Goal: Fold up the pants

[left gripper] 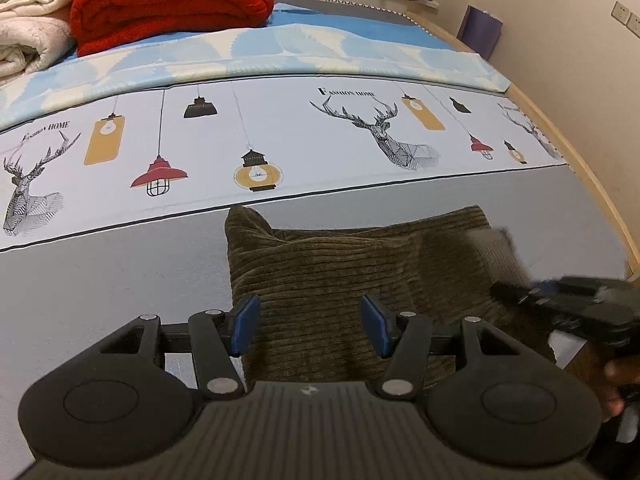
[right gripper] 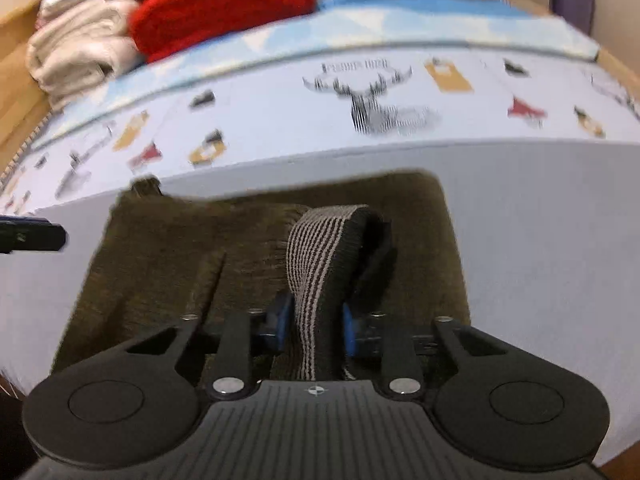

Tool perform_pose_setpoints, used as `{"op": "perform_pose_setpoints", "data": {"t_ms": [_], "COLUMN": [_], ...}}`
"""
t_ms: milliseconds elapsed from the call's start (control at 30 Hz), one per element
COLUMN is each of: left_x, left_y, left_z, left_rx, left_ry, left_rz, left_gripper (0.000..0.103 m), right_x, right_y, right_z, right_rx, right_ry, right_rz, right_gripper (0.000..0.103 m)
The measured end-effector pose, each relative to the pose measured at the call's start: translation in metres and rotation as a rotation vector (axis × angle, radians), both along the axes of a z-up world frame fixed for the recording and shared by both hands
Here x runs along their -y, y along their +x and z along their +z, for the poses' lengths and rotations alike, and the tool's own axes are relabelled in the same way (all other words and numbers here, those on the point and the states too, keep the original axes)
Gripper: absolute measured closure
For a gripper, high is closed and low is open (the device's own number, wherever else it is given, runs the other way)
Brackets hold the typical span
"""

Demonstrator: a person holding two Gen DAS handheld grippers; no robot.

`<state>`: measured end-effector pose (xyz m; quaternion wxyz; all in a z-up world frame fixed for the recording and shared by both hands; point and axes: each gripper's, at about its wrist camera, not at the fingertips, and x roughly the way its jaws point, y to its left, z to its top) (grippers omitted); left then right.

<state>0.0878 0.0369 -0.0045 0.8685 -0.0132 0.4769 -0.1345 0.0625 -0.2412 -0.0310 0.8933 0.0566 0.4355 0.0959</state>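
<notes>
Our left gripper (left gripper: 310, 326) hovers with its fingers (left gripper: 245, 324) spread wide; our right gripper (right gripper: 314, 324) is clamped tight on fabric.

The pants (left gripper: 352, 280), olive-brown ribbed corduroy, lie folded into a thick, roughly rectangular bundle in the lower centre of the left wrist view. In the right wrist view their striped grey-and-black elastic waistband (right gripper: 320, 272) stands lifted off the bundle at centre frame, curling over at its top.
</notes>
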Motion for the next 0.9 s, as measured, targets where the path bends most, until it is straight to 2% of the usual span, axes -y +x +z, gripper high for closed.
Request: {"op": "perform_pose_setpoints", "data": {"t_ms": [100, 133, 200, 267, 333, 400, 433, 467, 567, 667, 800, 900], "left_x": [0.0, 0.0, 0.001, 0.003, 0.007, 0.014, 0.017, 0.02, 0.025, 0.021, 0.01, 0.003], "left_y": [-0.001, -0.001, -0.001, 0.0, 0.001, 0.0, 0.0, 0.0, 0.001, 0.007, 0.014, 0.021], "left_z": [0.0, 0.0, -0.002, -0.004, -0.006, -0.01, -0.012, -0.015, -0.028, -0.04, -0.051, -0.067], "left_rx": [0.001, 0.002, -0.003, -0.011, -0.023, -0.037, -0.043, -0.055, -0.099, -0.131, -0.141, -0.175], "left_ry": [0.0, -0.002, 0.001, 0.005, 0.003, 0.015, 0.02, 0.023, 0.015, -0.015, -0.117, -0.149], "left_rz": [0.0, -0.003, -0.012, -0.023, -0.043, -0.066, -0.073, -0.079, -0.079, -0.037, 0.046, 0.098], "left_gripper": [0.042, 0.042, 0.042, 0.042, 0.042, 0.042, 0.042, 0.042, 0.04, 0.03, 0.028, 0.026], "right_x": [0.023, 0.036, 0.058, 0.077, 0.082, 0.08, 0.082, 0.087, 0.099, 0.099, 0.099, 0.102], "right_y": [-0.008, -0.012, -0.016, -0.012, 0.0, 0.002, 0.002, 0.003, 0.005, 0.012, 0.03, 0.037], "right_z": [0.026, 0.036, 0.042, 0.031, 0.009, 0.003, 0.003, 0.003, -0.004, -0.026, -0.052, -0.061], "right_rx": [0.111, 0.148, 0.161, 0.089, -0.048, -0.057, -0.042, -0.041, -0.099, -0.212, -0.3, -0.325], "right_ry": [0.106, 0.122, 0.102, 0.054, 0.038, 0.003, -0.001, 0.016, 0.086, 0.138, 0.208, 0.262], "right_rz": [-0.004, -0.02, -0.093, -0.171, -0.157, -0.157, -0.173, -0.198, -0.252, -0.243, -0.202, -0.166], "right_gripper": [0.082, 0.082, 0.082, 0.081, 0.077, 0.077, 0.07, 0.057, 0.036, 0.031, 0.023, 0.018]}}
